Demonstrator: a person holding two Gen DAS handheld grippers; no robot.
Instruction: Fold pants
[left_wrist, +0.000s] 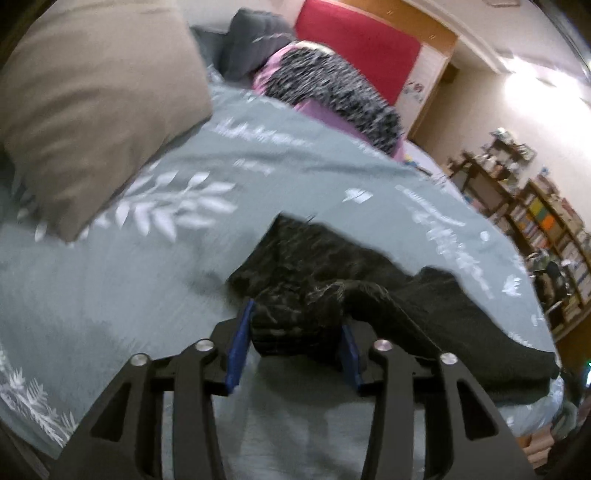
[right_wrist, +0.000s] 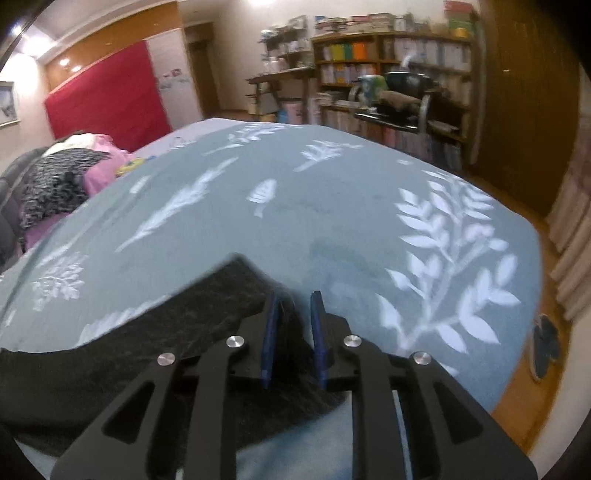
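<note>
Black pants (left_wrist: 332, 273) lie spread on a bed (left_wrist: 110, 295) covered by a grey-green bedspread printed with white leaf sprigs. Left wrist view: the left gripper (left_wrist: 295, 350) has a bunched fold of the black fabric between its blue pads (left_wrist: 238, 350); jaws stand at a middling width, and with the motion blur it is hard to be sure, but the cloth seems to fill the gap and press both pads. From that bunch the rest of the garment runs off to the right across the bedspread toward the bed's edge. Right wrist view: the right gripper (right_wrist: 293, 332) has its jaws narrow, blue pads (right_wrist: 319, 332) close together, with a thin edge of the same dark fabric pinched between them; the pants (right_wrist: 147, 350) extend to the left and below this gripper. A tan pillow (left_wrist: 92, 103) sits at the upper left of the bed in the left view. Beyond it a heap of clothes (left_wrist: 332, 88), black-and-white speckled over pink, rests at the far side. A red panel (right_wrist: 107, 96) stands against the wall, and loaded bookshelves (right_wrist: 391, 74) fill the room's far side.
</note>
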